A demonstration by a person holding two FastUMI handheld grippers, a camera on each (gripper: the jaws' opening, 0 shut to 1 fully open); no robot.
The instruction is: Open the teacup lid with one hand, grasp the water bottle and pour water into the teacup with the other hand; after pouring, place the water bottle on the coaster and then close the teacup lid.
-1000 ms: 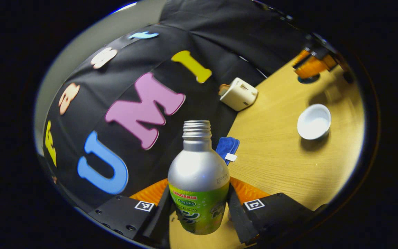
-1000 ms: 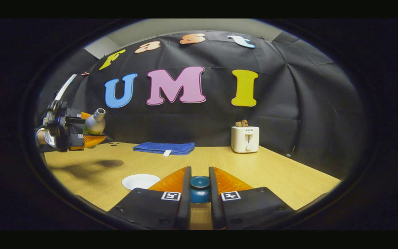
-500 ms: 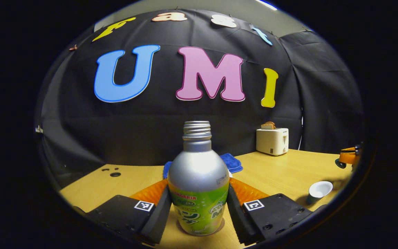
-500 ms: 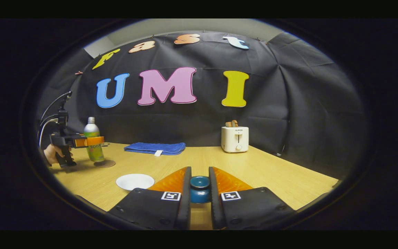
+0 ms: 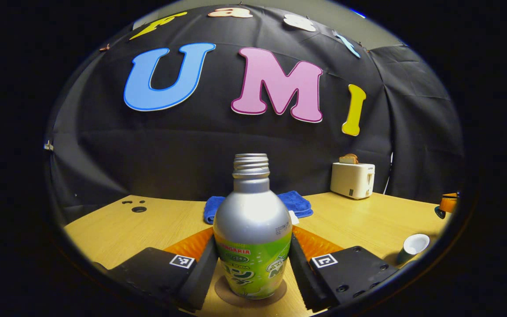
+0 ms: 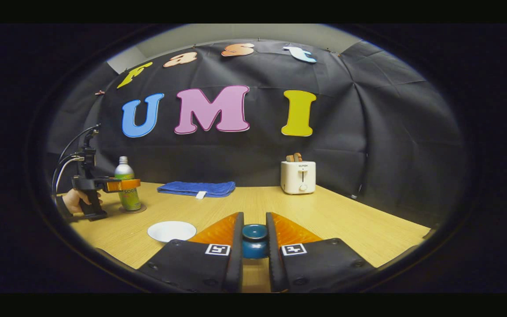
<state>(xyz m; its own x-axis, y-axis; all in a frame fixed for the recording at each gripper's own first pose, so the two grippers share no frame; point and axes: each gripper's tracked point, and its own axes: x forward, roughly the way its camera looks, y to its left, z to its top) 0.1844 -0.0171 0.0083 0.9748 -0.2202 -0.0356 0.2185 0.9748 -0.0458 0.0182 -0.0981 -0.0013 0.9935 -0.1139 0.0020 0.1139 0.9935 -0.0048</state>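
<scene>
Tabletop [image 6: 324, 215]: left gripper [image 5: 253, 264] clamps bottle [image 5: 252, 237] on coaster [image 5: 250, 296]; right gripper [image 6: 254, 246] pinches lid [image 6: 254, 240].

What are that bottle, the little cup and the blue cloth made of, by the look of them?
The water bottle looks like aluminium: a matte silver shoulder with a soft sheen, a threaded neck and a glossy printed green wrap below. The teacup seems glazed ceramic, smooth and white inside, dark teal outside. The blue cloth looks like soft terry or microfibre, folded flat with a sewn tag.
</scene>
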